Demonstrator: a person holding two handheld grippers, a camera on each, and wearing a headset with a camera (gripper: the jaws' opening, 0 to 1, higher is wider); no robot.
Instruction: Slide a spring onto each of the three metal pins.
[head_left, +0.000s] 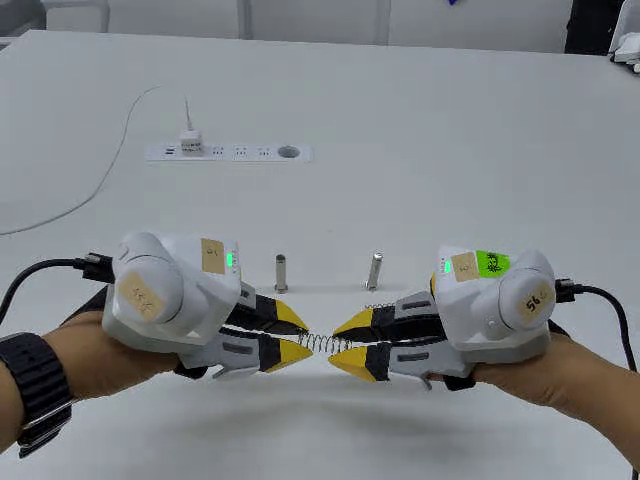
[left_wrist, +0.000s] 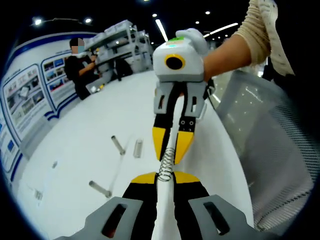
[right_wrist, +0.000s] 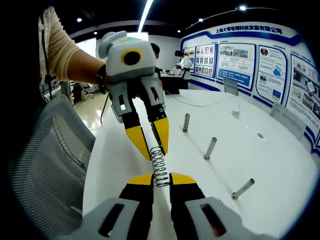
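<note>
White desk (head_left: 450, 150), 6 o'clock edge: left gripper (head_left: 298, 337) and right gripper (head_left: 338, 345) meet tip to tip, each clamped on one end of the spring (head_left: 320, 343). From it, a metal pin (head_left: 281, 272) stands at 11 o'clock, a second pin (head_left: 375, 270) at 1 o'clock.

Spring (head_left: 318, 343) ends hidden between yellow fingers (head_left: 287, 352), wristwatch (head_left: 28, 385) cut by left edge, poster (right_wrist: 235, 59) text too small

Place: a lab or work office | big white counter (head_left: 450, 120) with a power strip (head_left: 228, 152) | blue wall boards (right_wrist: 235, 57) full of pictures and writing | shelves (left_wrist: 117, 42) at the back | mesh chair (right_wrist: 45, 150) | bright ceiling lights (right_wrist: 146, 12)
</note>
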